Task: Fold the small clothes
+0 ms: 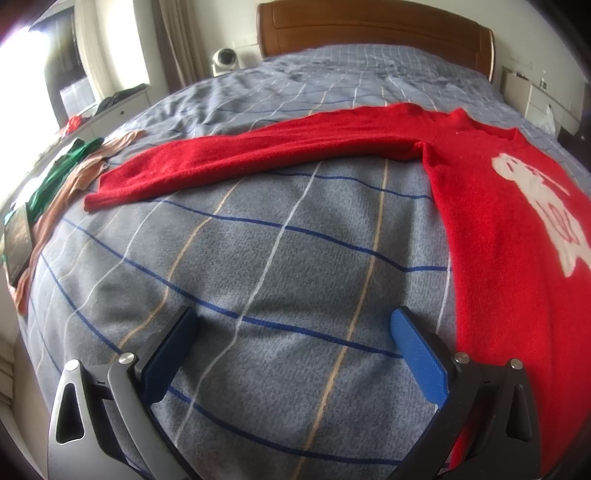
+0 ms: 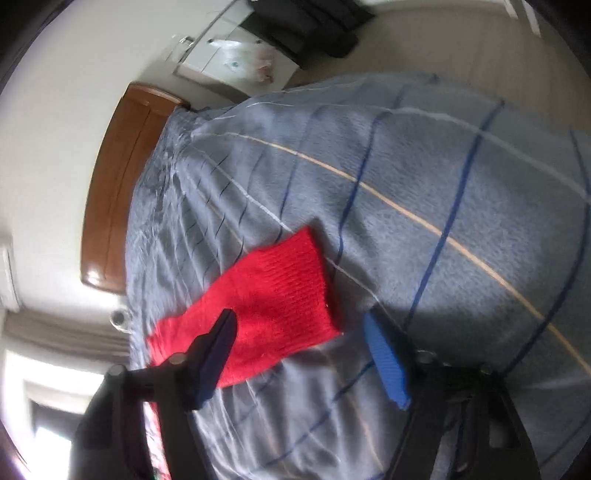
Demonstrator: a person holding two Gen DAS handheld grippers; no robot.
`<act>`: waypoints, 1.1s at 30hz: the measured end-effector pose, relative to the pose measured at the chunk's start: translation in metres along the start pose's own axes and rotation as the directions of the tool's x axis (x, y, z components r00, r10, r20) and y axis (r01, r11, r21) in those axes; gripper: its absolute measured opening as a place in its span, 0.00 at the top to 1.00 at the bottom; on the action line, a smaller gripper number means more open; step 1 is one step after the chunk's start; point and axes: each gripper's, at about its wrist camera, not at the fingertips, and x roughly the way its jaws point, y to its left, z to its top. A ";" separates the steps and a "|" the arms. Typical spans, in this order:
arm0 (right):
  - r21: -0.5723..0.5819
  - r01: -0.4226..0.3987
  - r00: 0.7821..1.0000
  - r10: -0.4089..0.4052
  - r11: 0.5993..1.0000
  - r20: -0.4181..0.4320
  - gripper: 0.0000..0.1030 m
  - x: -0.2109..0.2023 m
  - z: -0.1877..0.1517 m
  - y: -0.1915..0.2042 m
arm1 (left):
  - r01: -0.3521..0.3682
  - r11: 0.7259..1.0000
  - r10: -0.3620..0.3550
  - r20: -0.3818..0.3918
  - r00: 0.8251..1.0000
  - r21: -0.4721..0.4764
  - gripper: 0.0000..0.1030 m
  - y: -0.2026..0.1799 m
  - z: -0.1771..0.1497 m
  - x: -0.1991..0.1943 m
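Note:
A small red sweater (image 1: 498, 221) with a white figure on its chest lies flat on the blue-grey checked bedspread (image 1: 277, 258). One sleeve (image 1: 240, 158) stretches out to the left. My left gripper (image 1: 291, 325) is open and empty, low over the bedspread just left of the sweater's body. In the right wrist view the other sleeve's ribbed cuff (image 2: 273, 295) lies on the bedspread (image 2: 443, 203). My right gripper (image 2: 299, 328) is open and empty, just above the cuff end, with the dark left finger (image 2: 218, 350) over the sleeve.
Green (image 1: 62, 173) and peach garments (image 1: 74, 184) and a phone (image 1: 16, 240) lie at the bed's left edge. A wooden headboard (image 1: 369, 29) stands at the far end, with a white bedside unit (image 1: 122, 107) at the left and a white cabinet (image 2: 221, 55) beside the bed.

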 end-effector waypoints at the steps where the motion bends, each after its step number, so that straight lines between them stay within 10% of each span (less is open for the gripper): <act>1: 0.018 -0.027 1.000 0.027 0.999 0.002 0.44 0.003 0.001 -0.001 | 0.000 1.000 0.000 0.001 1.000 0.001 0.00 0.000 0.000 0.000; 3: 0.045 -0.058 0.998 0.058 0.997 -0.007 0.59 0.010 0.001 -0.003 | 0.001 1.000 -0.001 0.000 1.000 0.001 0.00 0.001 0.001 0.001; 5: 0.045 -0.003 1.000 0.005 0.999 -0.029 0.97 0.021 -0.003 0.000 | 0.002 1.000 -0.002 0.001 1.000 0.000 0.00 0.001 0.001 0.001; 10: -0.288 0.037 0.997 -0.016 0.957 0.077 0.96 0.004 -0.023 0.115 | -0.001 1.000 0.001 0.000 1.000 0.001 0.00 0.000 0.000 0.001; 15: -0.677 -0.100 0.993 0.117 0.729 -0.021 0.96 0.013 -0.101 0.291 | 0.004 1.000 -0.004 -0.001 1.000 0.000 0.00 0.001 0.000 0.001; 21: -0.806 -0.264 0.964 0.110 0.530 -0.244 0.96 0.081 -0.239 0.397 | 0.003 1.000 -0.003 0.005 1.000 0.001 0.00 0.001 0.000 0.001; 23: -0.801 -0.317 0.943 0.083 0.508 -0.321 0.90 0.110 -0.279 0.402 | 0.001 1.000 -0.001 0.008 1.000 0.002 0.00 0.000 0.000 0.001; 25: -0.765 -0.380 0.904 0.032 0.520 -0.427 0.26 0.141 -0.307 0.396 | 0.000 1.000 0.000 0.011 1.000 0.003 0.00 -0.001 -0.001 0.001; 26: -0.737 -0.413 0.881 0.028 0.535 -0.473 0.18 0.151 -0.321 0.390 | 0.000 1.000 0.000 0.012 1.000 0.003 0.00 -0.001 -0.001 0.001; 29: -0.697 -0.443 0.855 0.034 0.564 -0.517 0.19 0.158 -0.330 0.364 | -0.002 1.000 0.002 0.013 1.000 0.003 0.00 -0.001 -0.001 0.001; 33: -0.743 -0.344 0.901 -0.020 0.574 -0.433 0.19 0.149 -0.296 0.321 | -0.008 1.000 0.008 0.020 1.000 0.003 0.00 -0.003 -0.001 0.001</act>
